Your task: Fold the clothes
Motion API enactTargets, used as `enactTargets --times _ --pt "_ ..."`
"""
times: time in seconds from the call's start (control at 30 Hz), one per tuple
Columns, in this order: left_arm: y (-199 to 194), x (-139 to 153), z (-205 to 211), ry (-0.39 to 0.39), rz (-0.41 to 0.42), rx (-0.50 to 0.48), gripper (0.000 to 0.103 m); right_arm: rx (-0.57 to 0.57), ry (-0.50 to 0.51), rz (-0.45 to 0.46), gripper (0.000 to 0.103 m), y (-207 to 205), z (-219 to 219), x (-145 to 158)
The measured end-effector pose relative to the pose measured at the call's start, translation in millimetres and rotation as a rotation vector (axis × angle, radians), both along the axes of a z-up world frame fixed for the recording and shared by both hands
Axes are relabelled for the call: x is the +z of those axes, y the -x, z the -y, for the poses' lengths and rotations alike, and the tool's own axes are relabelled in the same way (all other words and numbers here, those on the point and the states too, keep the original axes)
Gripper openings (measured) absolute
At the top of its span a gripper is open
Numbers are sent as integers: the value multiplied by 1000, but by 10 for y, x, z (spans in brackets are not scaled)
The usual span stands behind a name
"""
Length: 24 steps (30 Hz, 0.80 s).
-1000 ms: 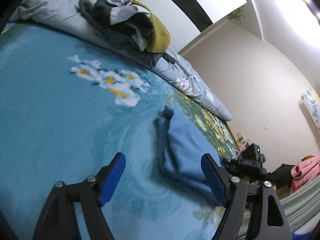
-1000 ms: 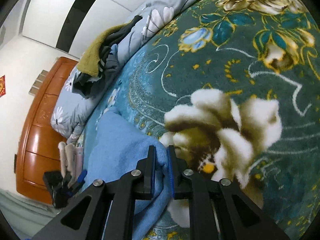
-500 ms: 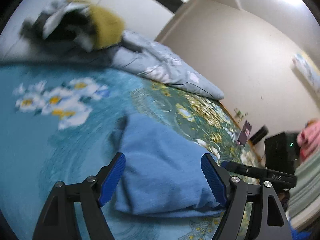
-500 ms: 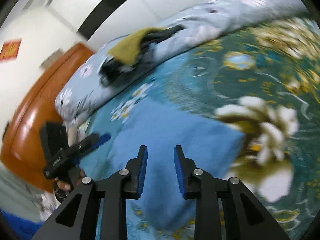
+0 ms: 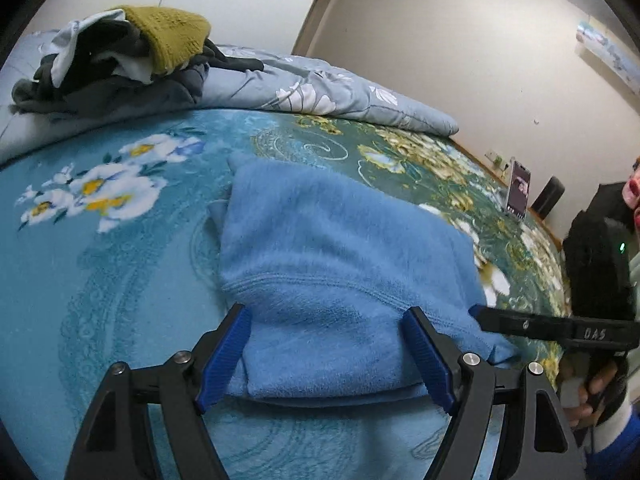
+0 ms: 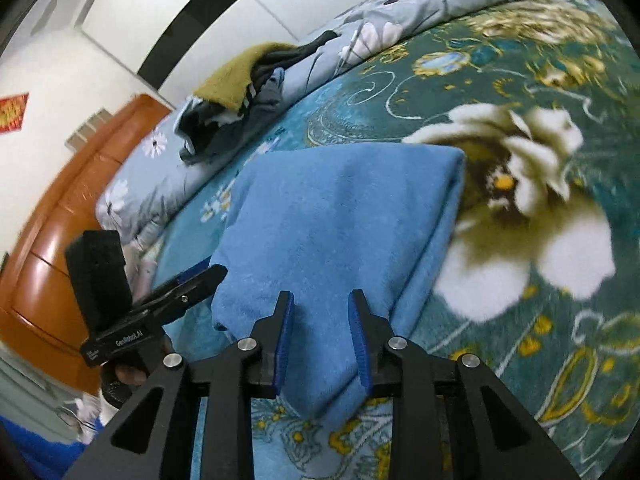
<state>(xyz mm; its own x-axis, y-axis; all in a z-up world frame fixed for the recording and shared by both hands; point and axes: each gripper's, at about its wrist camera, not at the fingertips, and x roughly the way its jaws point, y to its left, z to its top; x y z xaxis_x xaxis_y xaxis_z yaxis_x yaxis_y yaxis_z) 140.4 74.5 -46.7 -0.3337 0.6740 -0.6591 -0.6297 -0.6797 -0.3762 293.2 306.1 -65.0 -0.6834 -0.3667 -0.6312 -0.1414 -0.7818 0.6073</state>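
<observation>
A folded blue fleece garment [image 5: 340, 248] [image 6: 340, 216] lies flat on the teal flowered blanket [image 5: 100, 248]. My left gripper [image 5: 326, 314] is open wide, its blue pads [image 5: 224, 356] standing either side of the garment's near folded edge without pinching it. My right gripper [image 6: 321, 298] is open with a narrow gap. The garment's near corner lies between and under its pads [image 6: 282, 344], which do not press on it. Each gripper shows in the other's view: the right gripper [image 5: 480, 316] at the garment's right corner, the left gripper [image 6: 208, 274] at its left edge.
A heap of dark clothes topped by a mustard knit [image 5: 168, 36] sits on a grey flowered quilt [image 5: 320, 92] along the far side of the bed. A phone on a stand [image 5: 519, 192] is at the far right edge. A wooden headboard [image 6: 52, 248] is at the left.
The right gripper let go of the garment's edge and opened a little. Both grippers swung round to the garment's near side, and the left one now straddles its edge.
</observation>
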Motion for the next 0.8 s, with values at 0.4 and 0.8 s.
enactTargets --times 0.4,0.8 --pt "26 143 203 -18 24 49 89 -35 0 -13 33 -197 -24 79" --pt "548 -61 383 -102 233 74 103 -185 106 -16 71 -383 -378 13"
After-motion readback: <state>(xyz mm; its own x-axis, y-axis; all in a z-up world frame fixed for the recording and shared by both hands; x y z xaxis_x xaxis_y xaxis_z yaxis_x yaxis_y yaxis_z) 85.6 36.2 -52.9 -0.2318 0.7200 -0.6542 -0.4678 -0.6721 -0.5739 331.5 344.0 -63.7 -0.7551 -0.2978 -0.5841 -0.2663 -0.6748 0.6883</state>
